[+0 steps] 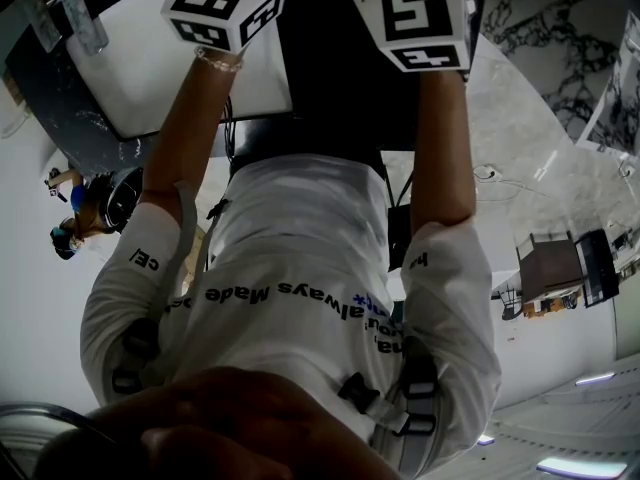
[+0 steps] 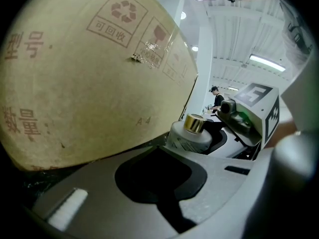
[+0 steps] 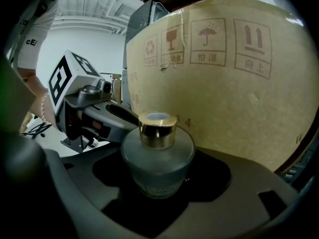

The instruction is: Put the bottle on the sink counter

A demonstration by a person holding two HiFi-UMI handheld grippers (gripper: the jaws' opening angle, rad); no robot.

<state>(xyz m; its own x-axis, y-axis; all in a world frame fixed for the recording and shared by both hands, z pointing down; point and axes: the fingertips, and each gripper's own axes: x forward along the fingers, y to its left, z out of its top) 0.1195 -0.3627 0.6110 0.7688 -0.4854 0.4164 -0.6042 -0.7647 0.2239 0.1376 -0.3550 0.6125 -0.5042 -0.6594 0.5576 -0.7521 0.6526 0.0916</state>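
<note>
A squat frosted-glass bottle (image 3: 157, 158) with a gold cap stands upright between the jaws of my right gripper (image 3: 159, 185), which is shut on its body. The left gripper view shows the same bottle (image 2: 192, 133) just past the tips of my left gripper (image 2: 162, 178), whose jaws are shut with only an empty dark hollow between them. The two grippers are close side by side, each visible from the other: left gripper (image 3: 89, 108), right gripper (image 2: 249, 113). In the head view only their marker cubes (image 1: 225, 3) (image 1: 420, 23) show, on raised arms; the jaws and bottle are hidden.
A big cardboard box (image 3: 229, 83) (image 2: 89, 73) with handling symbols stands right behind the bottle. The head view shows a white basin (image 1: 150, 68) in a dark counter at top left and a marbled surface (image 1: 520, 138) at right. A person (image 2: 215, 96) stands far off.
</note>
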